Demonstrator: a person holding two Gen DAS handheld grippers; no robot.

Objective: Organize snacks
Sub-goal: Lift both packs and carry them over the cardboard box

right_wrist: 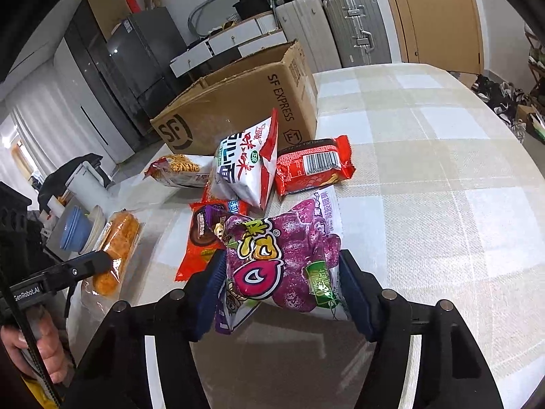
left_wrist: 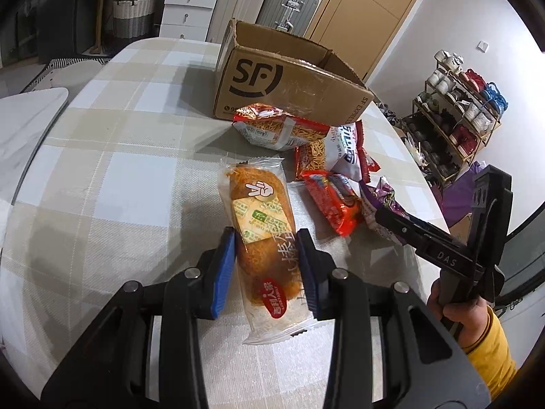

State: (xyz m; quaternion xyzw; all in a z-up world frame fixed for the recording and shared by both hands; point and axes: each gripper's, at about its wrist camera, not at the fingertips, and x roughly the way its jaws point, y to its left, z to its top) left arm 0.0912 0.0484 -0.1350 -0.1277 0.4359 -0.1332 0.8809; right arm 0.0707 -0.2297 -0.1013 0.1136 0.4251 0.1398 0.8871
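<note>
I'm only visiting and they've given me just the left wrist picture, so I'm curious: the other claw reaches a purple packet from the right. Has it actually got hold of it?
Observer: It looks so. The right claw pinches the purple bag by both sides, with a shadow underneath.
Visitor: Anything tucked behind the white packet?
Observer: A red packet lies there, barcode up, beside the white bag and near the cardboard box.
Visitor: And past the bread?
Observer: Stacked bowls sit beyond the bread packet.
</note>
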